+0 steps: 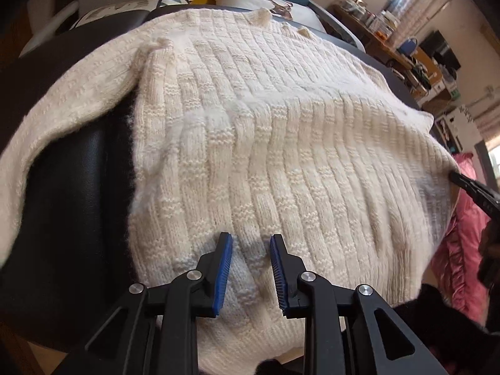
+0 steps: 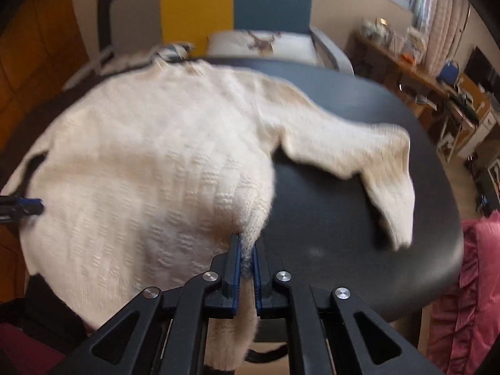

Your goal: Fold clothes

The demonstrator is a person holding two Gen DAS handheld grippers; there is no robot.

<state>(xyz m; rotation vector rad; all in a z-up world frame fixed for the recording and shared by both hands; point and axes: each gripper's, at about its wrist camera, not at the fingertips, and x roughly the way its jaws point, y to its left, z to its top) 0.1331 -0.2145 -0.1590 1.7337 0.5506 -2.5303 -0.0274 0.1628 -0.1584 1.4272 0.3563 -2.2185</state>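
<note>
Sweater: a cream ribbed-knit sweater [image 1: 265, 143] is lying spread over the dark round counter [image 2: 359, 206], covering most of it from the centre out to 9 o'clock in the right wrist view.
Sleeves: one sleeve [image 2: 368, 156] is stretching toward 3 o'clock across the bare counter, its cuff drooping near the edge; in the left wrist view another sleeve [image 1: 72, 118] is curving down along 9 o'clock, with a strip of dark counter showing between it and the body.
Left tongs: the left tongs [image 1: 251, 268] are standing spread, blue pads apart, hovering just over the knit near the hem at 6 o'clock; whether they are touching the fabric is not clear.
Right tongs: the right tongs [image 2: 247, 265] are pinching a bunched fold of the sweater's side edge between their blue pads, the fabric hanging down below them at 6 o'clock.
Cross views: the right tongs' black tip is showing at 3 o'clock in the left wrist view, against the sweater's edge; the left tongs are showing at 9 o'clock in the right wrist view.
Surroundings: a pink ruffled cloth [image 2: 468, 281] is sitting at 4 o'clock beside the counter; a yellow and teal chair [image 2: 237, 0] is standing at 12 o'clock with a deer-print cushion [image 2: 262, 43] on it.
</note>
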